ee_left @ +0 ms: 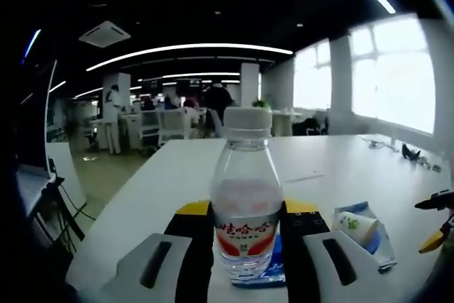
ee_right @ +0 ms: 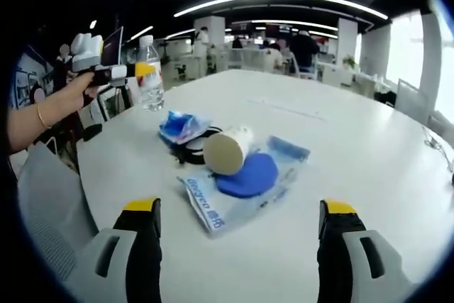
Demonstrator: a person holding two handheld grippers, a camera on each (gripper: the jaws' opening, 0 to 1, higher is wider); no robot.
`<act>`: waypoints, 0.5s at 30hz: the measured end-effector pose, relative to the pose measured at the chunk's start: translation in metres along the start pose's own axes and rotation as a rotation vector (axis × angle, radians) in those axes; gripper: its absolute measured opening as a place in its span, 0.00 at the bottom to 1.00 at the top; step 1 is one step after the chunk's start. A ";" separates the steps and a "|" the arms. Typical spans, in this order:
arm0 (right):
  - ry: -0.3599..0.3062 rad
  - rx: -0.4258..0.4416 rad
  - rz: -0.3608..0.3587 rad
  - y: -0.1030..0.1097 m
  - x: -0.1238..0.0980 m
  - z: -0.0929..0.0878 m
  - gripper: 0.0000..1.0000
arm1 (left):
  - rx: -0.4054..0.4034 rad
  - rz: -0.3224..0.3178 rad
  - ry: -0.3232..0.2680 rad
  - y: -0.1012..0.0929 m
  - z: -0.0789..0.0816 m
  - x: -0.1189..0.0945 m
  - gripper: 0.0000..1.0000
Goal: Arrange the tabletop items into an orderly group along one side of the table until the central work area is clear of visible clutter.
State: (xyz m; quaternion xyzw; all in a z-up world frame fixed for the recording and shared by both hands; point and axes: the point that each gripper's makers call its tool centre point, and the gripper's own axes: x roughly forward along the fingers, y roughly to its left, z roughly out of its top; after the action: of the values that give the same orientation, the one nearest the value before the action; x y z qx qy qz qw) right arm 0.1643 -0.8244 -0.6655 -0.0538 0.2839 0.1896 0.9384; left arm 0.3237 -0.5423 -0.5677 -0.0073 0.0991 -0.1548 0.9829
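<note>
So left gripper [ee_left: 245,246] pinches a clear water bottle [ee_left: 245,196] at the label band, both black pads tight on its sides; bottle upright, long axis vertical, white cap [ee_left: 247,118] pointing up, red label facing the camera. In the right gripper view the same bottle [ee_right: 150,76] is lifted above the far left edge of the white table [ee_right: 340,147], held by the left gripper [ee_right: 117,72] in a person's hand [ee_right: 81,86], cap up, slightly tilted. Right gripper [ee_right: 241,246] hangs with jaws spread wide, nothing between them, low over the near part of the table. Just ahead of it lies a flat blue-and-white packet [ee_right: 213,207] with a blue round piece [ee_right: 247,174] on it; a white cup [ee_right: 228,149] lies on its side there, long axis running away from the camera, open mouth toward the camera. Behind the cup, touching or just beside, a small blue packet [ee_right: 182,125] on something black. In the left gripper view a small blue-white packet [ee_left: 362,228] lies right of the bottle on the table, and yellow-black tool tips [ee_left: 436,221] at the far right edge. Office desks and people in the background.
</note>
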 end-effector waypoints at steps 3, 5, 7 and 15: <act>0.007 0.000 -0.010 -0.004 0.003 0.000 0.90 | 0.004 0.005 -0.010 0.006 0.004 0.010 0.33; 0.009 0.001 -0.012 -0.004 0.005 0.001 0.90 | 0.016 0.007 -0.013 0.010 0.005 0.015 0.33; 0.012 0.001 -0.012 -0.005 0.007 0.001 0.90 | 0.023 0.008 -0.012 0.014 0.006 0.020 0.33; 0.047 -0.013 -0.004 -0.004 0.023 -0.006 0.90 | 0.033 0.002 -0.007 0.028 0.004 0.049 0.33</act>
State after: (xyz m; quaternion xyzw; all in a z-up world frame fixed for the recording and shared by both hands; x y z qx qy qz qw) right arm 0.1798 -0.8220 -0.6834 -0.0648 0.3047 0.1883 0.9314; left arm 0.3788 -0.5306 -0.5740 0.0085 0.0929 -0.1552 0.9835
